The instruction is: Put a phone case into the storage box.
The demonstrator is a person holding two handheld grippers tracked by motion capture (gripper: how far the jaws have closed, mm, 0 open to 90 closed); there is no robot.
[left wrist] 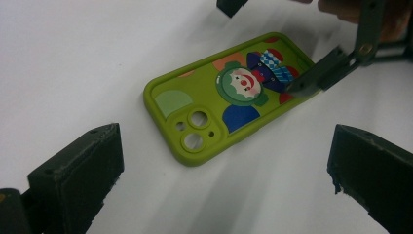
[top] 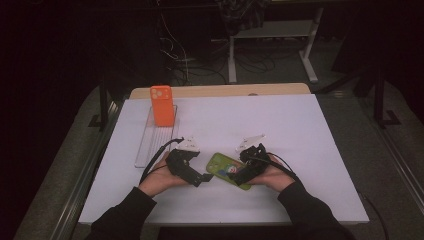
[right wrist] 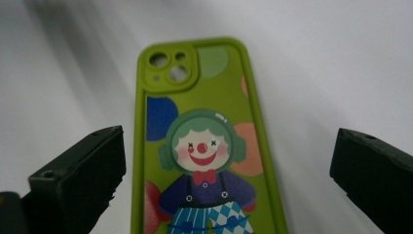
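A lime-green phone case printed with a clown lies flat, back up, on the white table between both hands. In the left gripper view the case sits ahead of my left gripper, whose jaws are wide apart and hold nothing. In the high view my left gripper is just left of the case. My right gripper is over the case's lower end, open, its jaws standing either side of the case without closing on it. One of its fingers reaches over the clown's legs.
An orange phone case stands upright at the far end of a clear ribbed tray on the table's left. The white table surface spreads to the right. Desk legs and cables lie on the floor beyond the far edge.
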